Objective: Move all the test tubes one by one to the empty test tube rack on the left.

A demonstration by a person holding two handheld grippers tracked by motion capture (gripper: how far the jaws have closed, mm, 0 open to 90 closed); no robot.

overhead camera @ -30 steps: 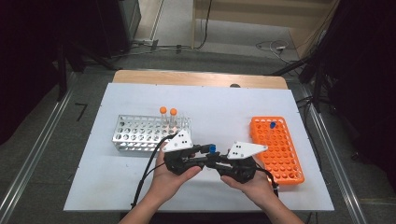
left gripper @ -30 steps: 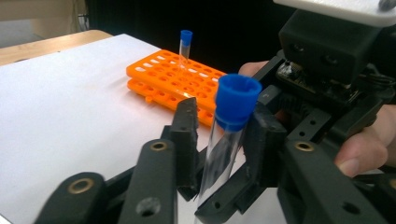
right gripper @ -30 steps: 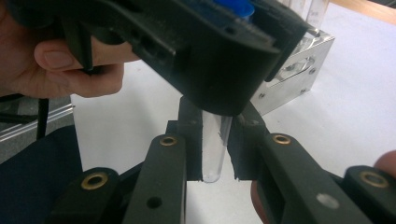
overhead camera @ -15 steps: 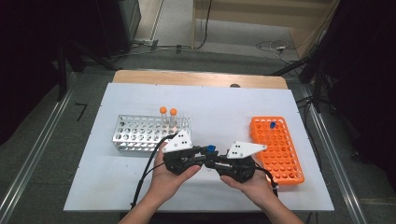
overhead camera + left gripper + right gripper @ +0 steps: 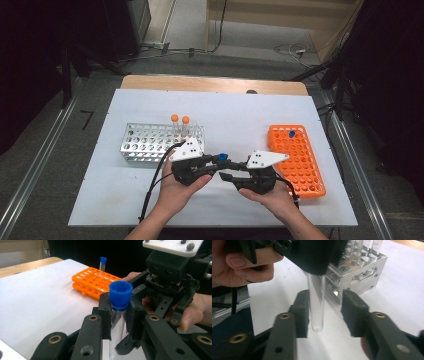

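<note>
My left gripper point(image 5: 120, 315) is shut on a clear tube with a blue cap point(image 5: 120, 293), just under the cap, and holds it upright above the white mat. In the high view the two grippers meet at the table's front centre, with the left gripper point(image 5: 214, 164) and the blue cap point(image 5: 222, 157) beside the right gripper point(image 5: 229, 173). My right gripper point(image 5: 325, 312) stands open. The tube's rounded lower end point(image 5: 315, 307) hangs between its jaws, close to the left jaw, with a gap to the right one.
A metal rack point(image 5: 150, 142) with two orange-capped tubes point(image 5: 180, 120) stands at the left, close behind the tube in the right gripper view point(image 5: 357, 272). At the right lies an orange rack point(image 5: 300, 160) with one blue-capped tube point(image 5: 291, 134). The white mat point(image 5: 225, 115) covers the table.
</note>
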